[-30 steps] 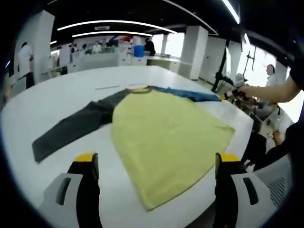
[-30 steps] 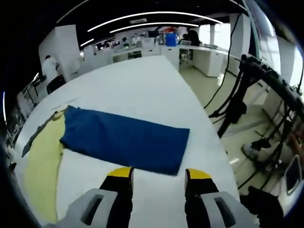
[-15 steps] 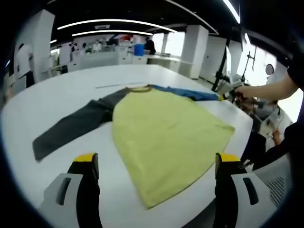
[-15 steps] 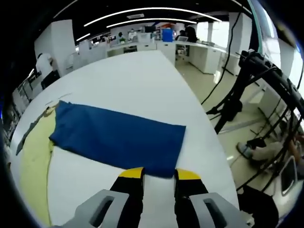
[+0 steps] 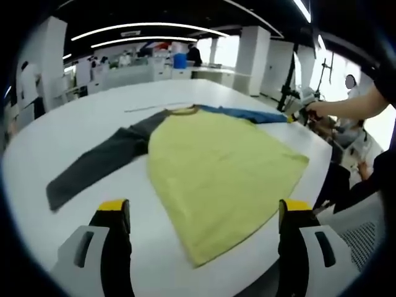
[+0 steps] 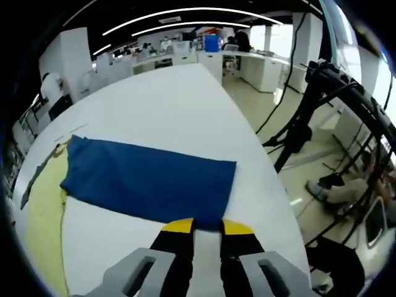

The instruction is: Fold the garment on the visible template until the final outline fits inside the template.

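Both grippers differ: right gripper (image 6: 207, 227) pinches the blue fabric sleeve (image 6: 148, 184); left gripper (image 5: 204, 213) gapes wide above the white worktop (image 5: 93, 117).

A long-sleeved garment (image 5: 216, 167) lies flat and spread on the white counter (image 5: 93, 117), ahead of the left claw (image 5: 201, 213) and between its jaws. Its body is pale yellow, with one dark grey sleeve (image 5: 99, 162) stretched out to that claw's left. Its blue sleeve (image 6: 148, 180) lies straight, its cuff end just ahead of the right claw (image 6: 207, 226).
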Demonstrator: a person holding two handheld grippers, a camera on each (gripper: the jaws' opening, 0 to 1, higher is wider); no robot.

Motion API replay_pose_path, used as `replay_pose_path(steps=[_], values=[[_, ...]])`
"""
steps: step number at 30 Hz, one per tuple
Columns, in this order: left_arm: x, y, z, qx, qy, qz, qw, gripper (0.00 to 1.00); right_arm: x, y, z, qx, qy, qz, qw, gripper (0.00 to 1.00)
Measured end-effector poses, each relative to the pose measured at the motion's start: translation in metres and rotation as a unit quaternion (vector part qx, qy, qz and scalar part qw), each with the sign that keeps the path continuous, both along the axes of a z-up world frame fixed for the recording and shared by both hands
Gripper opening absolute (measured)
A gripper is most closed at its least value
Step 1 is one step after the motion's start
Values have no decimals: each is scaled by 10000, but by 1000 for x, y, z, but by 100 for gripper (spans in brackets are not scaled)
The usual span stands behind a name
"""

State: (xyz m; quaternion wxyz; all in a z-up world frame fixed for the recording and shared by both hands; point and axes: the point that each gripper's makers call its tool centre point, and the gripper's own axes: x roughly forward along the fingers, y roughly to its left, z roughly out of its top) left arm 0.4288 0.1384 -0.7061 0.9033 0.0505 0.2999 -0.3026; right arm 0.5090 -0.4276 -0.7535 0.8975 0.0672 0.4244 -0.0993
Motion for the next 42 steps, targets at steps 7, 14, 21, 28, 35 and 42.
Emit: replay_pose_path(steps=[7,14,21,28,35,42], values=[[1,-3,4,-222,-66,59,9997,98,4,-9,-3,-160,58,161,9997,7],[-1,-3,2,-215,-40,61,9997,99,1,-9,-1,-162,69,99,9998,2],[-3,0,1,-224,-19,101,9997,99,2,-15,-4,-185,177,128,9996,0],[-3,0,1,-250,-29,99,9996,99,-5,-8,1,-184,256,95,9995,0],[-3,1,2,-263,-42,80,9996,99,7,-23,5,-184,144,71,9997,0],[-5,0,2,-271,-26,58,9996,99,24,-40,9,-119,-78,19,9999,0]])
